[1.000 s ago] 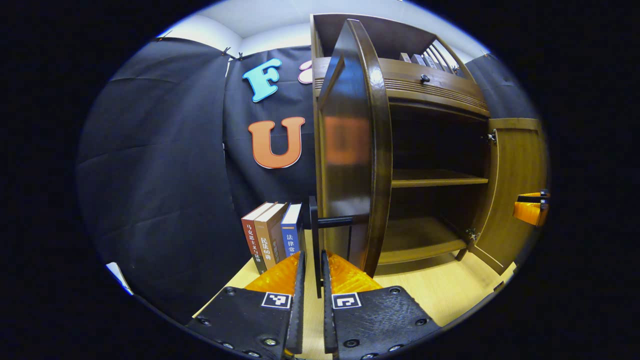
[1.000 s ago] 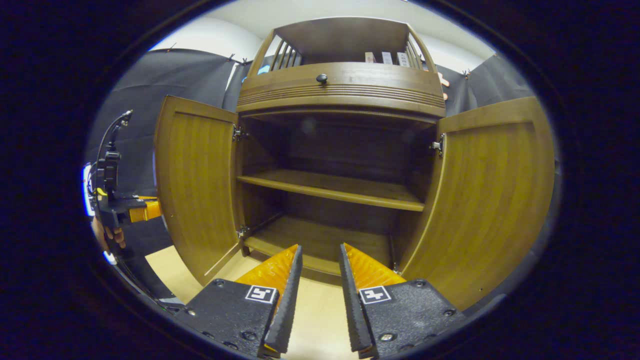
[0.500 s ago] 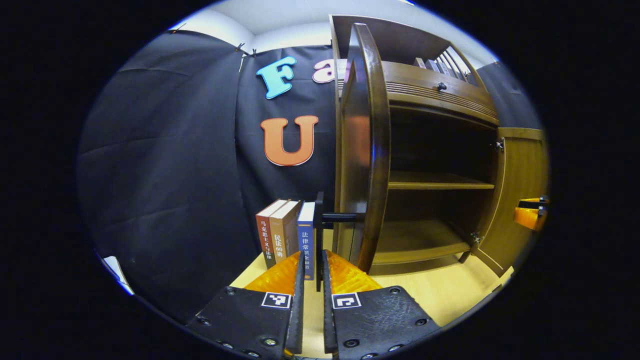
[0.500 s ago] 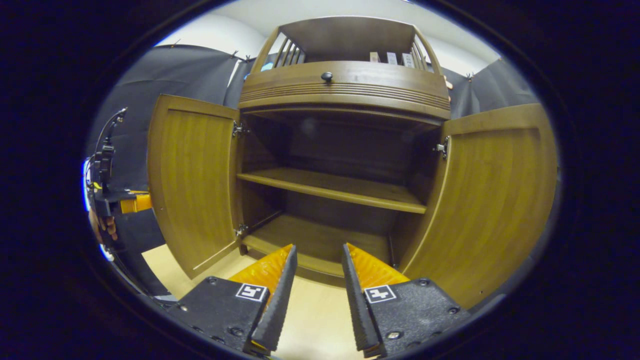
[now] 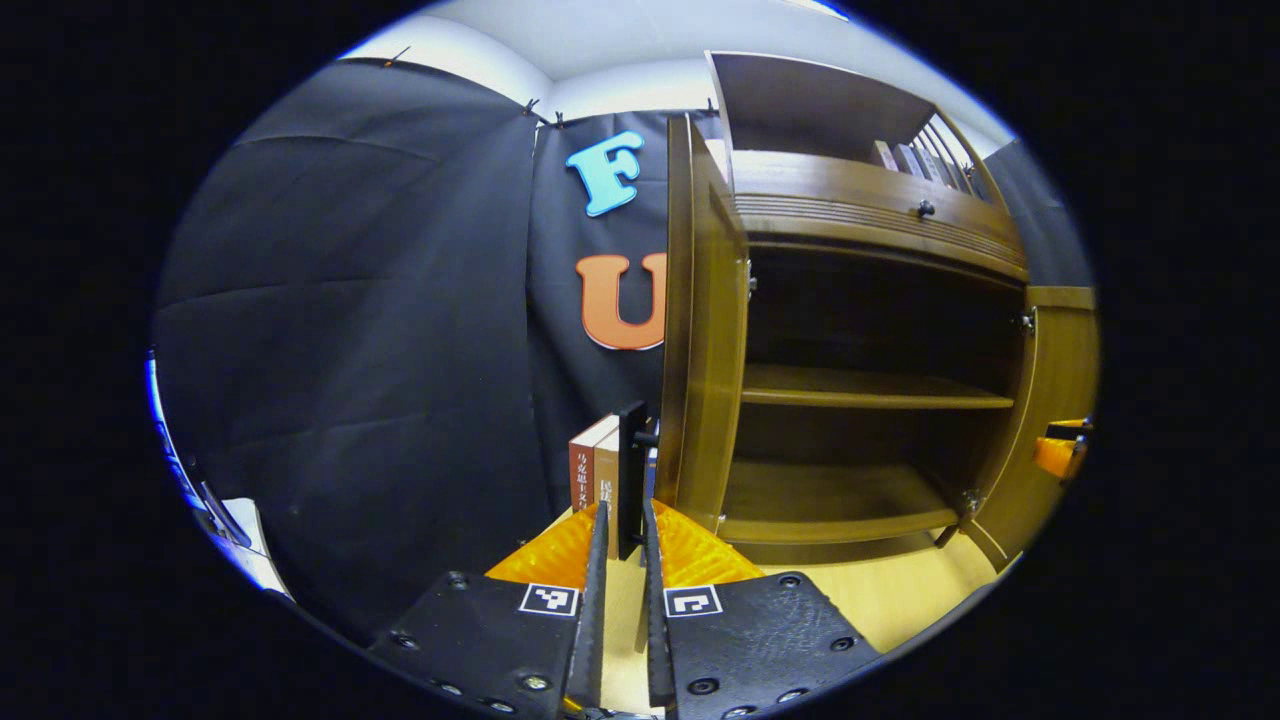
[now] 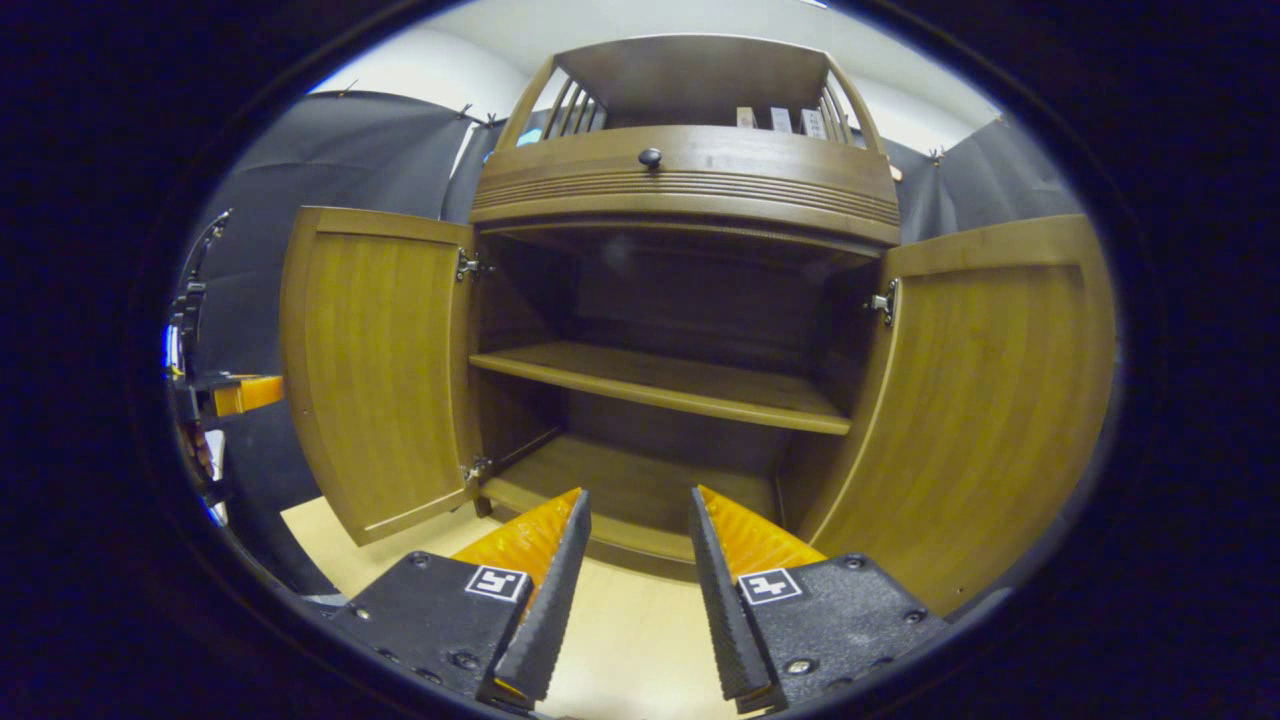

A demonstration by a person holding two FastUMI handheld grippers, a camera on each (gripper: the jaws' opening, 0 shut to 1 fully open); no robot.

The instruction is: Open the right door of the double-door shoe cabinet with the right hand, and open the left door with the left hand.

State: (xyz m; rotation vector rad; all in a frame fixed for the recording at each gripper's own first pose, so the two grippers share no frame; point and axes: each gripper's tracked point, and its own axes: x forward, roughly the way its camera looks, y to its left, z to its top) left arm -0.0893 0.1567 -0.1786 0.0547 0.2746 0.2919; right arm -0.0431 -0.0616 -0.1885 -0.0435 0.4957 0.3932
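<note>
since the earlier frames the left door (image 5: 700, 330) has swung further outward; in the left gripper view it now stands nearly edge-on, its inner face showing. judged from this, both doors are open and the task is near its end.

the left gripper (image 5: 620, 520) has its fingers set narrow around the black door handle (image 5: 630, 475), which stands upright between them; contact of both fingers cannot be confirmed. books (image 5: 592, 470) stand just behind the handle on the light wooden floor (image 5: 900, 600).

the right gripper (image 6: 628, 520) is spread moderately and holds nothing. it faces the cabinet's lower shelf (image 6: 620, 490), with the right door (image 6: 990, 400) open beside it, apart from the fingers.
</note>
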